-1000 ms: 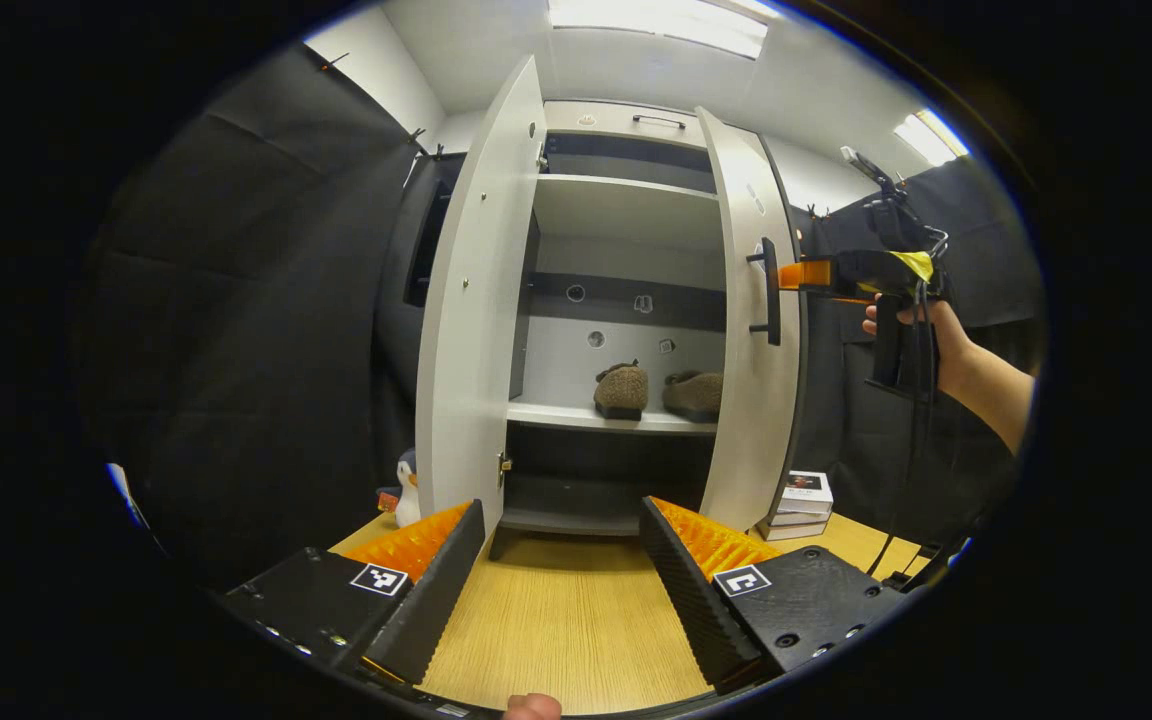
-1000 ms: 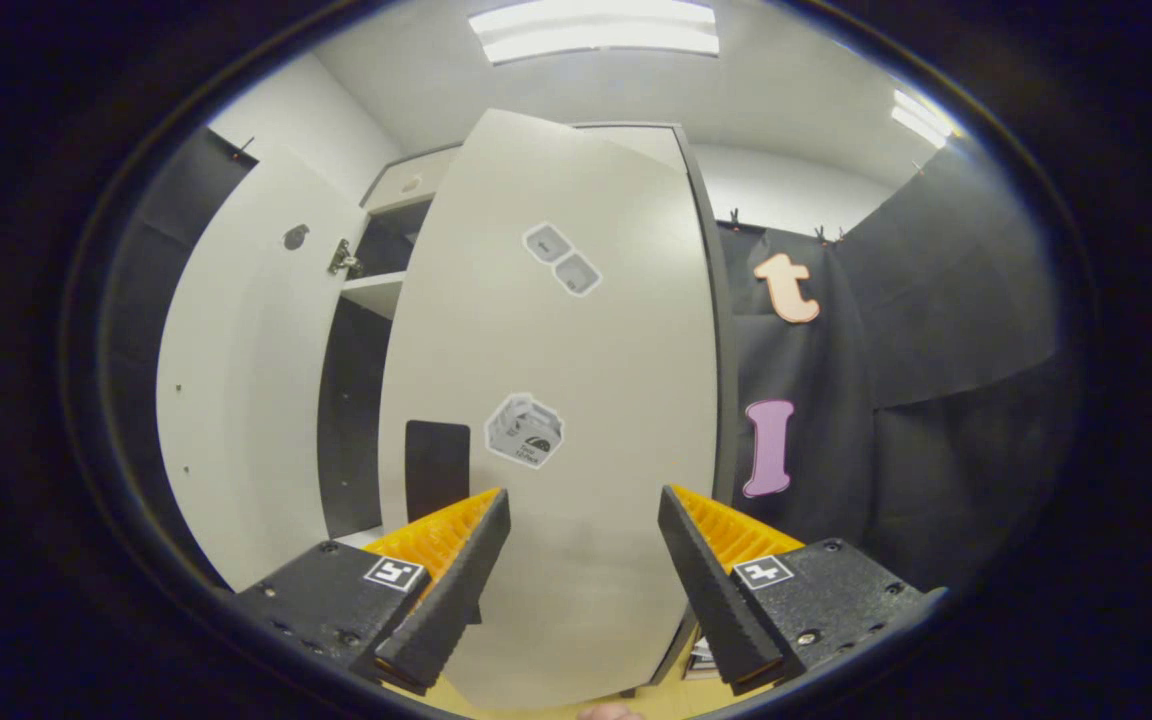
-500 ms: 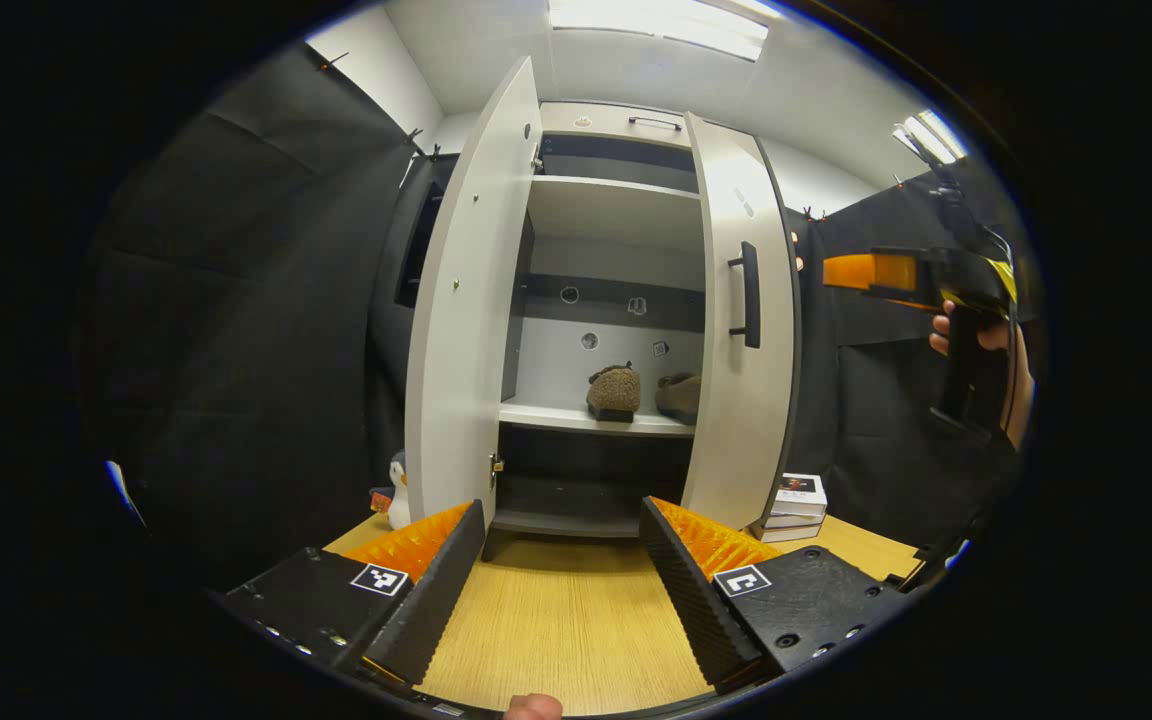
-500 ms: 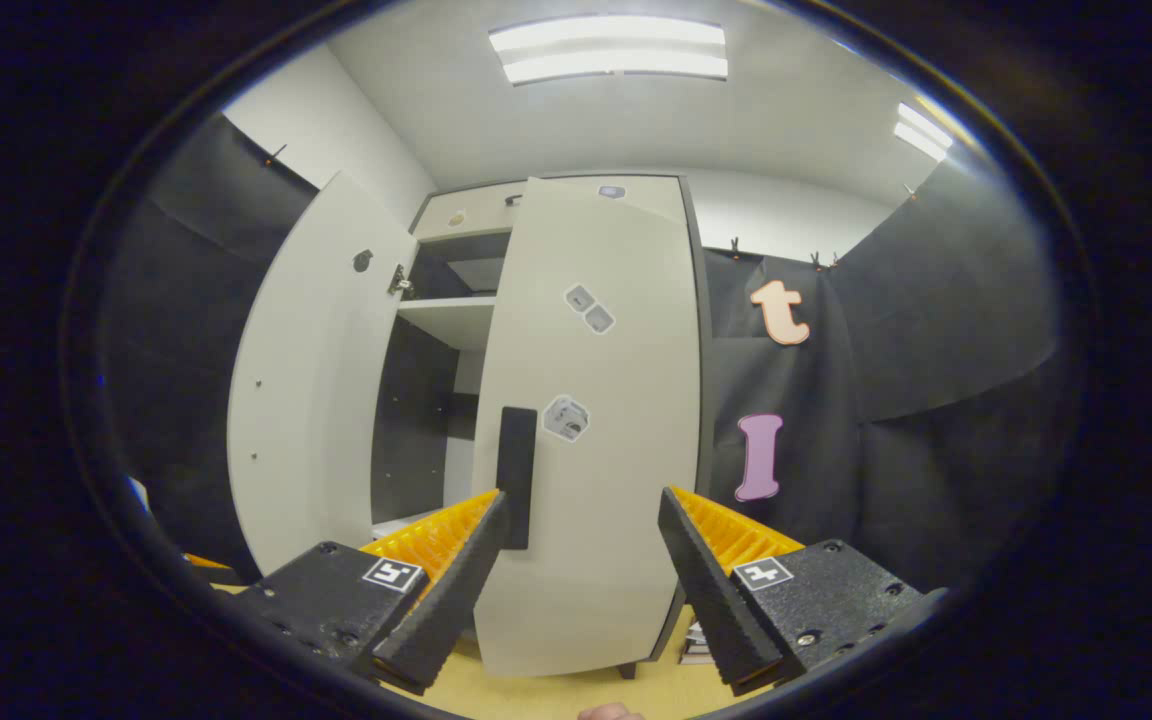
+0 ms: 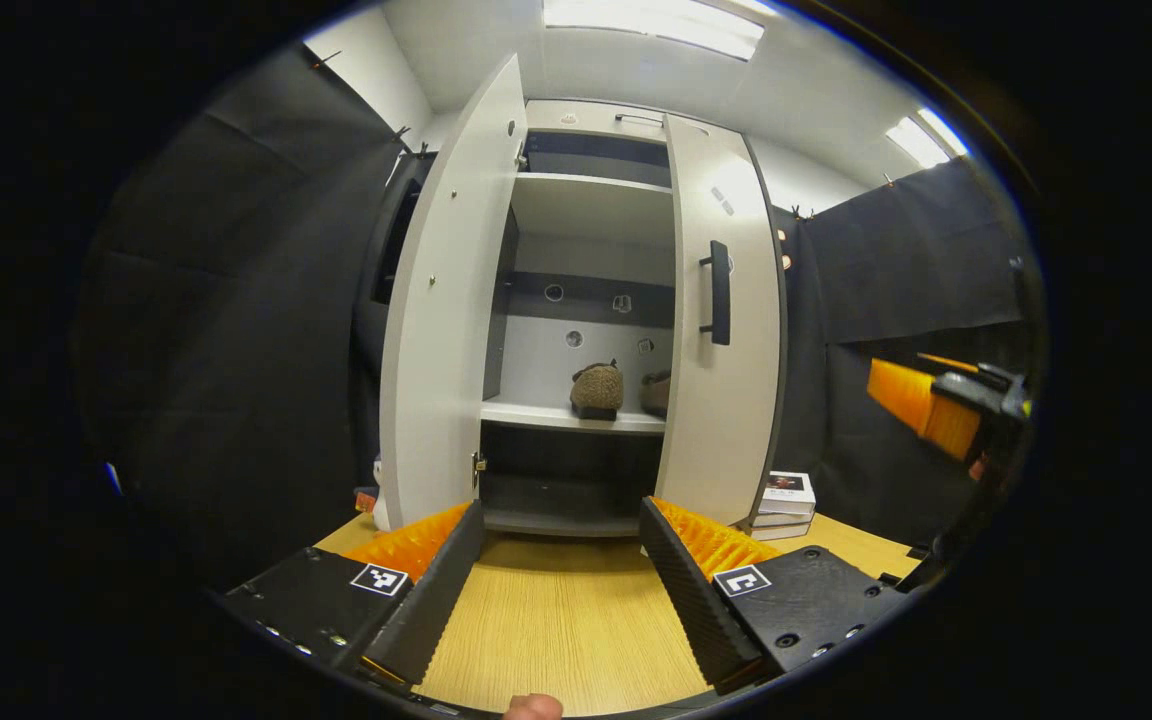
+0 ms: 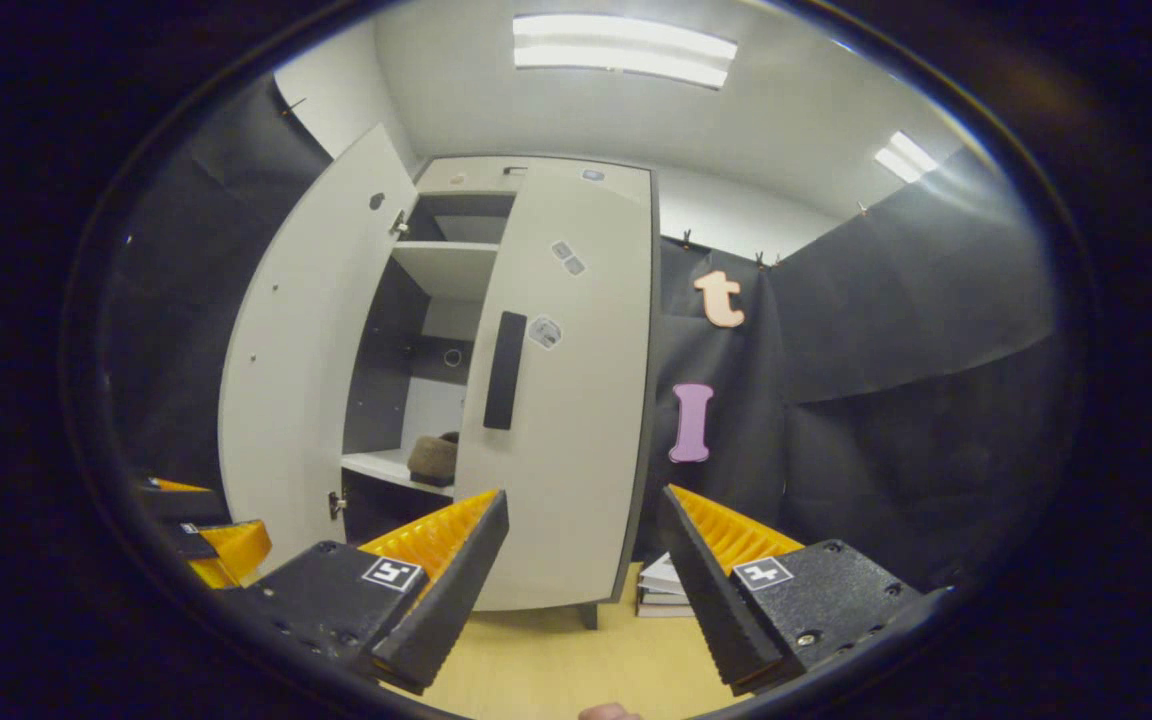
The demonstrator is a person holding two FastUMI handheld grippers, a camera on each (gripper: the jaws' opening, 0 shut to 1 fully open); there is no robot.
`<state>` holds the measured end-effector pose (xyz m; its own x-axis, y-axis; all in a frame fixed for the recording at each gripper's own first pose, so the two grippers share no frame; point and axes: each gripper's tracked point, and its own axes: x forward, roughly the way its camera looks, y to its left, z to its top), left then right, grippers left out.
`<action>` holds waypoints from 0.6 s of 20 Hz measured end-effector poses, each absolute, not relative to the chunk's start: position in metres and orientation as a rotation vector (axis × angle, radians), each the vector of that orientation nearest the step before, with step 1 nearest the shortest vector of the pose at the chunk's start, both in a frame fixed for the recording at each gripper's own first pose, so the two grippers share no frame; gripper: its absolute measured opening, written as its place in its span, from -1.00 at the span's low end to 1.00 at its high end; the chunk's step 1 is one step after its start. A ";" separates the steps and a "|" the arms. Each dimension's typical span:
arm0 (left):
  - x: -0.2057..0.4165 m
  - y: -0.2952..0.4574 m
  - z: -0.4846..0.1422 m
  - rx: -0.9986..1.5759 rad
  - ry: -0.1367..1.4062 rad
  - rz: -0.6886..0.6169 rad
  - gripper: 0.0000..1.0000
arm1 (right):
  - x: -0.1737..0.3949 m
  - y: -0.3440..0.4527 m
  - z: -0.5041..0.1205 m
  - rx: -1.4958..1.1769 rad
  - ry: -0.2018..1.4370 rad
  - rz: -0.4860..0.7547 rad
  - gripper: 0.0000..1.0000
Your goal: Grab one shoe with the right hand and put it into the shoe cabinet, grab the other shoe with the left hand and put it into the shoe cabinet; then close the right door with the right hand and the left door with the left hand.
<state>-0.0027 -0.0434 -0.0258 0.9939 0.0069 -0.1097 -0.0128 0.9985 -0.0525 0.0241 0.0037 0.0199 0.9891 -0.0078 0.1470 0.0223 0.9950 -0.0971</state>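
right door [image 5: 721, 330] now nearly shut.

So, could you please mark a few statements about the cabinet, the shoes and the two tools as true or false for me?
1. Both fuzzy brown shoes sit on a shelf inside the tall white shoe cabinet. True.
2. The cabinet's left door is shut. False: it stands wide open.
3. The right door with the black bar handle is mostly swung in, though a gap remains. True.
4. The right tool is clamped on that handle. False: it is open and holds nothing.
5. The left tool holds a shoe. False: it is open above the light wooden table.
6. A small stack of books lies beside the cabinet. True.
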 end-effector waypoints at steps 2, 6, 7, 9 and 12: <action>-0.001 -0.046 -0.026 -0.051 0.116 0.000 0.90 | 0.019 0.010 -0.014 -0.078 -0.082 -0.007 0.97; -0.004 -0.048 -0.025 -0.040 0.108 -0.010 0.91 | 0.014 0.015 -0.064 -0.031 0.037 0.011 0.96; -0.004 -0.048 -0.027 -0.037 0.115 -0.013 0.91 | 0.014 0.013 -0.068 -0.026 0.048 0.008 0.96; -0.008 -0.043 -0.027 -0.043 0.126 -0.006 0.91 | 0.016 0.005 -0.066 -0.019 0.042 -0.008 0.97; -0.006 -0.014 0.013 -0.045 0.054 0.037 0.90 | 0.019 -0.011 -0.056 -0.020 0.020 -0.045 0.96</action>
